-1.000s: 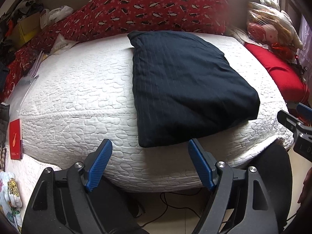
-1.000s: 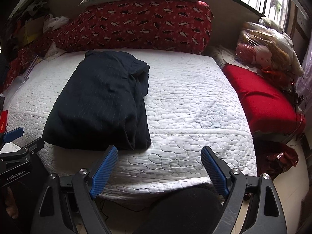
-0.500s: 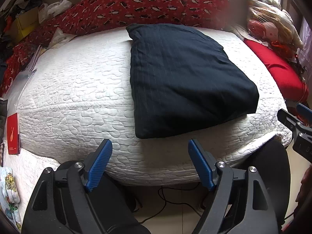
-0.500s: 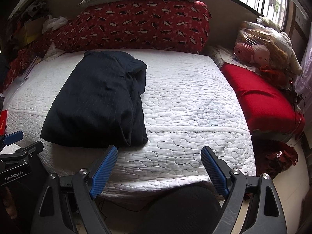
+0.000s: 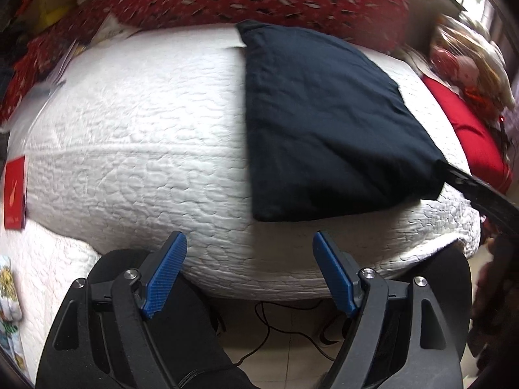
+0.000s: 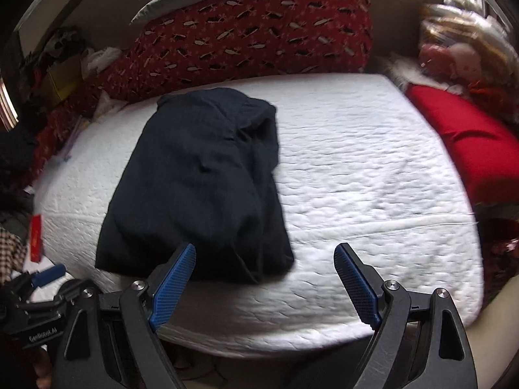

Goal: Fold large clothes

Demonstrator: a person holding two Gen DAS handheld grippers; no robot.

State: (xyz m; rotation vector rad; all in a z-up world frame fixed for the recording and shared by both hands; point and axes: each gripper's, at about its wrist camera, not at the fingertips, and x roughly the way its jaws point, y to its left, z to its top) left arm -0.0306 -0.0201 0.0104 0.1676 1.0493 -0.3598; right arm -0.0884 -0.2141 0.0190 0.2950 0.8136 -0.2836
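Observation:
A dark navy garment [image 5: 324, 123] lies folded into a thick slab on the white quilted mattress [image 5: 146, 136], its near edge close to the mattress front. In the right wrist view the same garment [image 6: 201, 188] shows rumpled layers along its right side. My left gripper [image 5: 249, 243] hovers open just in front of the garment's near left corner, nothing between its blue pads. My right gripper [image 6: 264, 253] is open too, over the garment's near right corner and the bare mattress [image 6: 373, 178]. The other gripper's black body shows at the right edge [image 5: 480, 191] and at the lower left [image 6: 35, 298].
A long red patterned bolster [image 6: 259, 29] lines the far side of the bed. A red cushion [image 6: 467, 149] and bagged soft toys [image 6: 460, 55] sit at the right. A red booklet [image 5: 14, 191] lies at the left. Cables [image 5: 275, 321] run on the floor under the bed edge.
Both grippers have moved in toward the garment's near edge and tilted down; the garment now looks larger and closer. The jaws stayed equally wide. The garment itself has not moved.

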